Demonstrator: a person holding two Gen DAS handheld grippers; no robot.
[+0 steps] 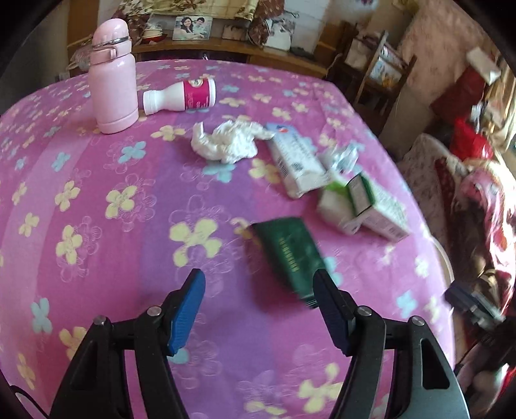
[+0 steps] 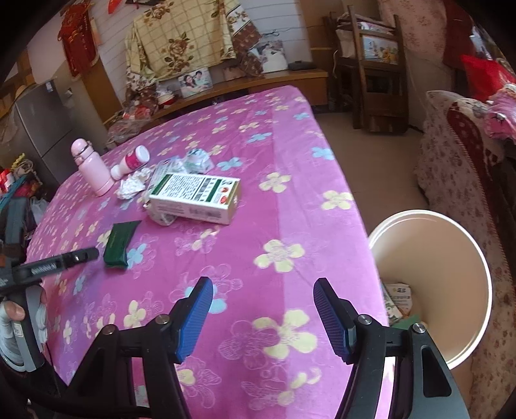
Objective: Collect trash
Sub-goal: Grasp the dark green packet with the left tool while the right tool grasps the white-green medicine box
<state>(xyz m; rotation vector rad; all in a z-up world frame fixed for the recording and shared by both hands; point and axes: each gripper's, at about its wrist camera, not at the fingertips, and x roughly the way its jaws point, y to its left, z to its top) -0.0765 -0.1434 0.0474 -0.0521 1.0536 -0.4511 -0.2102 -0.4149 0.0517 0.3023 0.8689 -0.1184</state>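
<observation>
Pink flask (image 1: 113, 77) upright on flowered tablecloth (image 1: 96, 209), framed photo (image 1: 192, 27) on shelf behind

I'm working in a lived-in home, a living or dining room. Ahead of my right tool is a table under a pink flowered cloth (image 2: 290, 206). Beyond it a low wooden shelf (image 2: 277, 79) carries a family photo (image 2: 195, 82), and a floral blanket (image 2: 180, 35) hangs on the wall above. Far left of the tool stands a grey fridge (image 2: 38, 125); far right a wooden chair (image 2: 374, 74) and a sofa in floral covers (image 2: 451, 154). Just right of the tool, beside the table, sits a white bin (image 2: 483, 283), with what looks like packaging inside, though it's dim.
</observation>
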